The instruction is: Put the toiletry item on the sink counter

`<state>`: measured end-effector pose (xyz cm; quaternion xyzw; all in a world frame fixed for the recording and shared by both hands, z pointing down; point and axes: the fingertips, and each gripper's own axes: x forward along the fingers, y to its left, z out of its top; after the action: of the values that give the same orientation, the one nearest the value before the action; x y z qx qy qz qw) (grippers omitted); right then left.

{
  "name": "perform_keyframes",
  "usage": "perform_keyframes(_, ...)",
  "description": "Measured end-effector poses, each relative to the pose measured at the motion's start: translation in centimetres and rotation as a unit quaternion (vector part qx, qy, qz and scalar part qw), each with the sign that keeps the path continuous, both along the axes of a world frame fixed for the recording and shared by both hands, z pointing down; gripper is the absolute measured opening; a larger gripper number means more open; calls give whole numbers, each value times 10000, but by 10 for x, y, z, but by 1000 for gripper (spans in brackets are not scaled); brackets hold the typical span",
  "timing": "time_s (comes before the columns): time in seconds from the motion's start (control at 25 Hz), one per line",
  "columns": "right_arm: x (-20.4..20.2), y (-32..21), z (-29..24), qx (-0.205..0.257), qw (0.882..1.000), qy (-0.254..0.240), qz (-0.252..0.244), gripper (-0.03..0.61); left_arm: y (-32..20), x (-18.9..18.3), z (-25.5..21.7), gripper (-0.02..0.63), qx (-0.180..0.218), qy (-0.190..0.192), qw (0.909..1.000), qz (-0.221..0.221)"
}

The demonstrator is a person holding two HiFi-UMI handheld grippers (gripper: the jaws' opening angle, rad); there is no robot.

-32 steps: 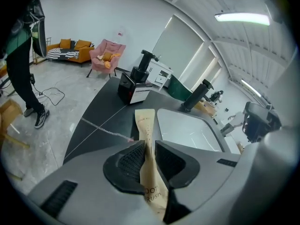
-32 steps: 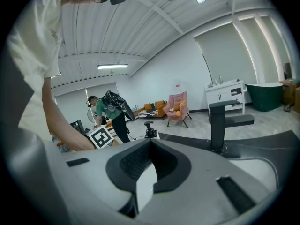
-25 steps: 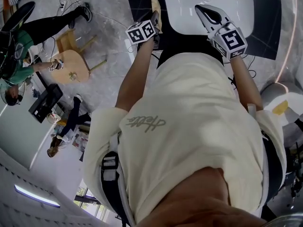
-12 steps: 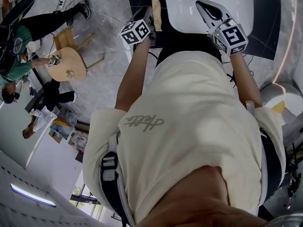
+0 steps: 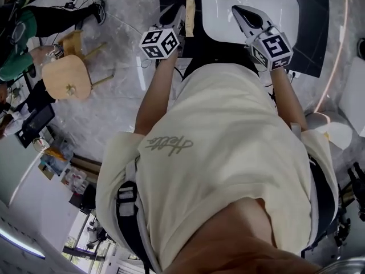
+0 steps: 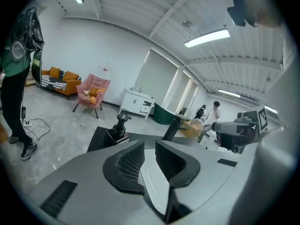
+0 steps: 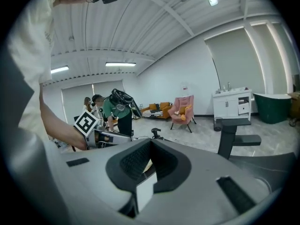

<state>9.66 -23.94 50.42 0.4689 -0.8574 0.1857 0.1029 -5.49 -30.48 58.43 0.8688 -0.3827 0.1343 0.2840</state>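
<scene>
No toiletry item shows in any view. In the head view both grippers are held out over a white sink basin (image 5: 228, 7) set in a black counter (image 5: 312, 33). My left gripper (image 5: 173, 17) hovers at the basin's left edge. Seen from the left gripper view, it (image 6: 150, 154) has its pads a narrow gap apart with nothing between them. My right gripper (image 5: 240, 13) hangs over the basin with its tips meeting in a point. From the right gripper view it (image 7: 150, 159) holds nothing, and the left gripper's marker cube (image 7: 86, 122) is at the left.
A tan strip (image 5: 190, 7) lies on the counter beside the basin. A wooden stool (image 5: 65, 76) and a person in green (image 5: 17, 33) are on the floor at left. A black stand (image 6: 119, 127), a pink armchair (image 6: 92, 92) and a white cabinet (image 6: 138, 104) lie ahead.
Both grippers have drifted slightly left over the sink. The head view has shifted, and the people and stool at left have slid toward the edge.
</scene>
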Motion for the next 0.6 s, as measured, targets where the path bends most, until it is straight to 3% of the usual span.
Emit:
perform_keyframes(0.24, -11, 14, -30, 56, 9999, -95, -5, -5, 20, -16, -49, 5, 649, 63, 9977, 200)
perform_keyframes(0.44, -19, 14, -66, 334, 9994, 30, 75, -6, 29, -25, -86, 3, 861, 459, 9947, 315)
perform_keyframes(0.6, -25, 16, -96, 671, 9976, 153, 102, -6, 27, -27, -129, 4, 1282, 724, 9885, 353)
